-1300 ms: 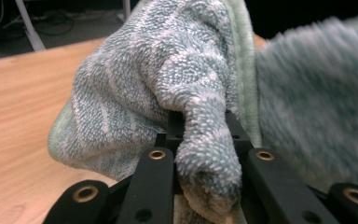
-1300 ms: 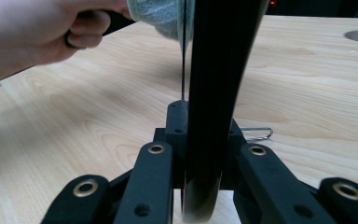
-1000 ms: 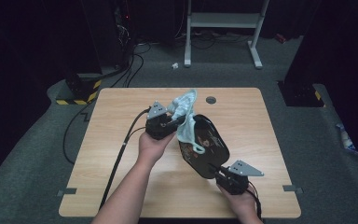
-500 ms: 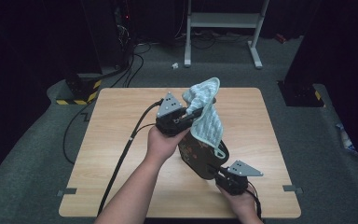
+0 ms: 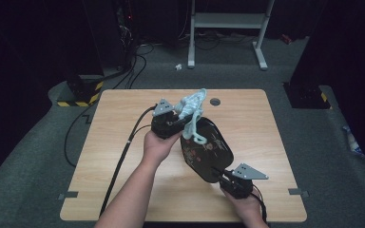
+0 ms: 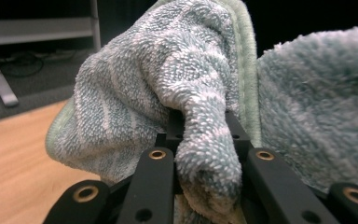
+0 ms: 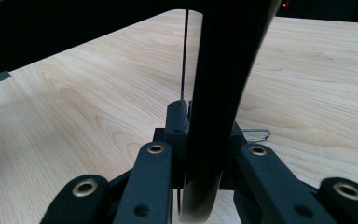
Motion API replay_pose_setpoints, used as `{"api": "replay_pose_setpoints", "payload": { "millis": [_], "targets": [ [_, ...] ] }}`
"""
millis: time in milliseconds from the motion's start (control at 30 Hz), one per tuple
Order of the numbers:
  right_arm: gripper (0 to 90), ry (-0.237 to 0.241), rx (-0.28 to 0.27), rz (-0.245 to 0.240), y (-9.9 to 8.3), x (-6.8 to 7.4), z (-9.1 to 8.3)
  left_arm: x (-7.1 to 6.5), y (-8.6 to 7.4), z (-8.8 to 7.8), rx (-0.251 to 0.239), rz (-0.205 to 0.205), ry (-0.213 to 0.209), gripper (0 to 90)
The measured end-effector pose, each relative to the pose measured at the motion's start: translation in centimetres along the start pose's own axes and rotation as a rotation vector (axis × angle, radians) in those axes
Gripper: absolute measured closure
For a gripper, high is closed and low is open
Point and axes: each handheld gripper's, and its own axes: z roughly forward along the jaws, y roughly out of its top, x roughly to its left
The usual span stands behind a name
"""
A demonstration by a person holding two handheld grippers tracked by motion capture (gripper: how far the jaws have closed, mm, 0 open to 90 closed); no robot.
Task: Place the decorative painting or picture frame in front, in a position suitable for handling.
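Note:
My left gripper (image 5: 186, 121) is shut on a bunched pale blue-green towel (image 5: 193, 105) and holds it against the far left rim of a black patterned tray (image 5: 207, 148). In the left gripper view the towel (image 6: 205, 154) is pinched between the black jaws of my left gripper (image 6: 203, 127) and spreads out beyond them. My right gripper (image 5: 219, 172) grips the tray's near edge and holds it tilted above the wooden table (image 5: 123, 114). In the right gripper view the tray's dark rim (image 7: 214, 93) stands upright between the jaws of my right gripper (image 7: 206, 119).
A round cable hole (image 5: 215, 101) sits near the table's far edge. A small wire loop (image 7: 256, 134) lies on the tabletop beyond the right jaws. The left gripper's cable (image 5: 123, 156) trails over the near left of the table. A metal stand (image 5: 228, 21) is on the floor behind.
Half a second ago the left gripper held the towel higher, hanging spread over the tray. It is now back down at the tray's far left rim with the towel bunched. The right hand stayed put.

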Motion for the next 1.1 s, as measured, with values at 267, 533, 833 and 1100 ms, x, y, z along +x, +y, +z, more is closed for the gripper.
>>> {"api": "replay_pose_setpoints", "payload": {
  "millis": [267,533,833,1100],
  "targets": [
    [79.7,0.000,-0.005,-0.003,-0.1,0.0,0.0,2.4,-3.6,0.4,0.047,-0.041,0.061,78.3],
    [79.6,0.000,-0.007,-0.003,-0.1,0.0,0.0,4.0,-7.4,1.0,0.108,-0.081,0.073,78.7],
    [79.7,-0.003,-0.010,-0.004,-0.1,0.0,0.0,4.0,-11.1,2.1,0.220,-0.084,0.053,78.7],
    [80.0,-0.002,-0.013,-0.004,-0.1,0.1,0.0,3.1,-13.4,2.6,0.288,-0.045,0.045,79.5]
  ]
}}
